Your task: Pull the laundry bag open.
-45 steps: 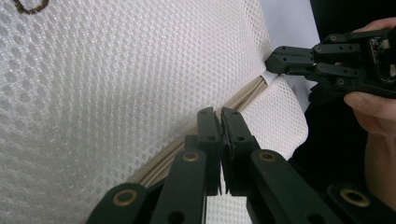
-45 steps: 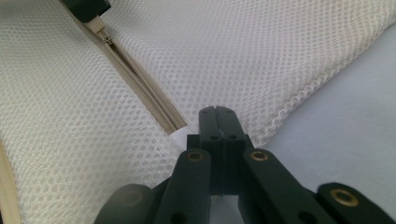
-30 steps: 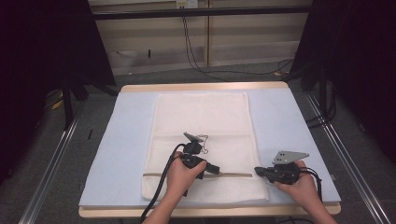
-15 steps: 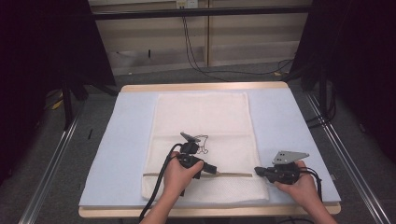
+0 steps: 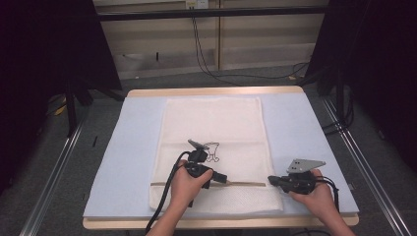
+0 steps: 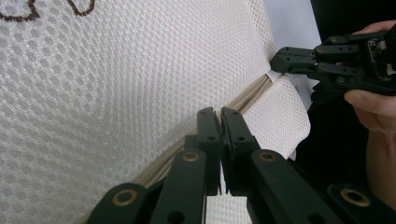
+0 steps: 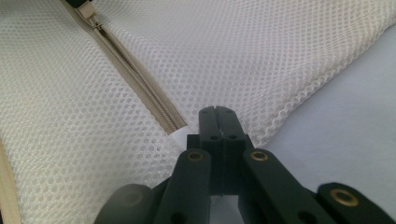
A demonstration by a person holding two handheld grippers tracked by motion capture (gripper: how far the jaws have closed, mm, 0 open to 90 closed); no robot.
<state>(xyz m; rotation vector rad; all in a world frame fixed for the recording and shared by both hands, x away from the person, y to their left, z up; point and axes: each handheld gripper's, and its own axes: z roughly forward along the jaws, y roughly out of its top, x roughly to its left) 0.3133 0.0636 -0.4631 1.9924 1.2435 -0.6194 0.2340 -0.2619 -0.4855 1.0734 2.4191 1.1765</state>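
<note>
From the high view one sees the whole mesh bag [image 5: 214,147]: one cream, rectangular bag lying flat on the light blue mat [image 5: 123,162] that covers the tabletop [image 5: 216,91], with its long axis running away from the person and its short near edge close to the front of the mat. This view also shows a small dark drawing [image 5: 212,151] on the mesh and one beige zipper [image 5: 243,184], which crosses the bag from side to side near the near end — so the zipper lies across the long axis. The fine things come out in the gripper views. In the left gripper view the mesh is seen as small holes, the zipper [image 6: 252,93] runs toward the upper right, and the left gripper [image 6: 219,114] has its jaws together on the zipper line; whether a pull tab is between them I cannot tell. The same view shows the right gripper [image 6: 280,59] farther off, with its tip at the bag's edge where the zipper ends. In the right gripper view the teeth of the zipper [image 7: 140,84] are visible, and the right gripper [image 7: 218,114] has its jaws together on the mesh edge just beside the zipper's end, where the bag meets the blue mat [image 7: 345,116]. In count: one bag, one zipper, two grippers, two hands — the left hand [image 5: 189,186] over the bag, the right hand [image 5: 317,196] at its right side.
</note>
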